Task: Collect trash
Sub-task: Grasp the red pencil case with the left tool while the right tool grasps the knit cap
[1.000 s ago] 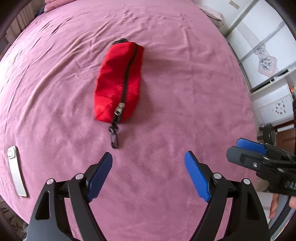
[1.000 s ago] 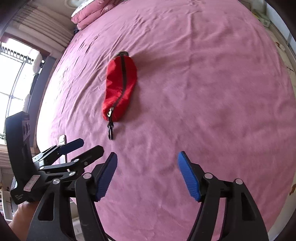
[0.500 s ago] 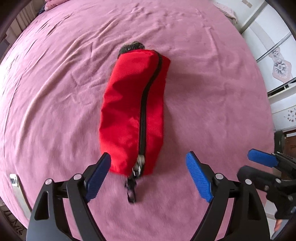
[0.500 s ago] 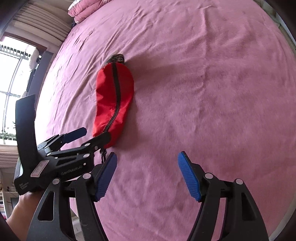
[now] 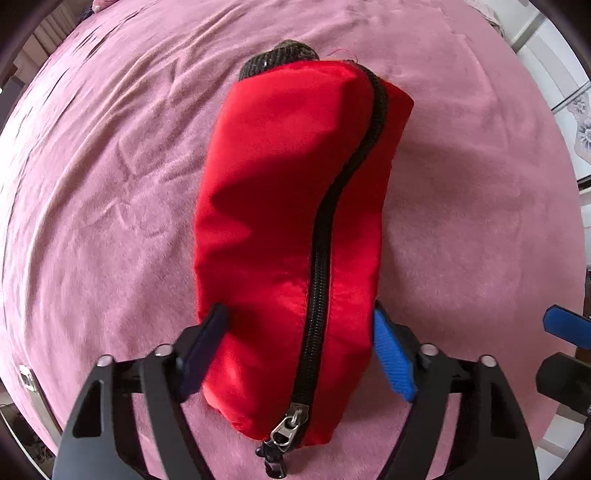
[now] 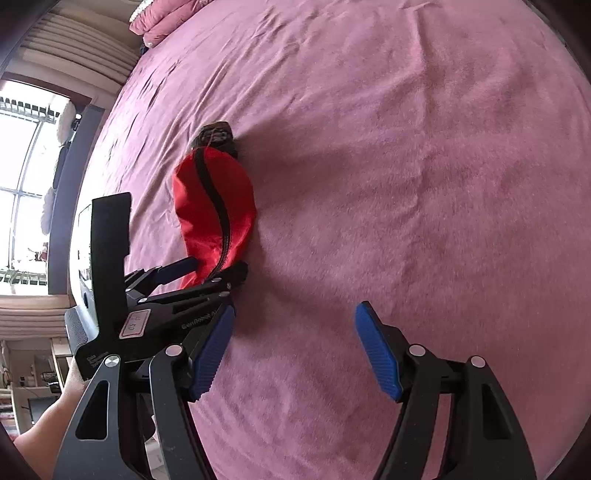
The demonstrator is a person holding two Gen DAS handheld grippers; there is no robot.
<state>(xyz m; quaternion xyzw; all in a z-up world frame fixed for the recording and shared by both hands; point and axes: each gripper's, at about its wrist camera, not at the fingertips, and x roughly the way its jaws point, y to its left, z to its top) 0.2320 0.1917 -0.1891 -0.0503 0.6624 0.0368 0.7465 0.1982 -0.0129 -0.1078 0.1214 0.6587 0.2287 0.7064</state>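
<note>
A red zippered pouch [image 5: 288, 229] with a black zipper lies on the pink bedspread [image 5: 92, 184], its zipper pull toward me. A dark knitted item [image 5: 280, 59] peeks out behind its far end. My left gripper [image 5: 295, 332] is open, its blue pads on either side of the pouch's near end, close to or just touching the fabric. In the right wrist view the pouch [image 6: 218, 206] sits at left with the left gripper [image 6: 207, 273] around it. My right gripper [image 6: 295, 347] is open and empty above bare bedspread [image 6: 406, 184].
A flat silver-white object [image 5: 33, 391] lies near the bed's left edge. Pink pillows [image 6: 162, 18] are at the head of the bed. A window [image 6: 22, 177] is at the far left, a white wardrobe [image 5: 576, 92] at the right.
My left gripper has moved forward onto the pouch, so its pads now straddle the pouch's near end. The right gripper has stayed open, shifting slightly.
</note>
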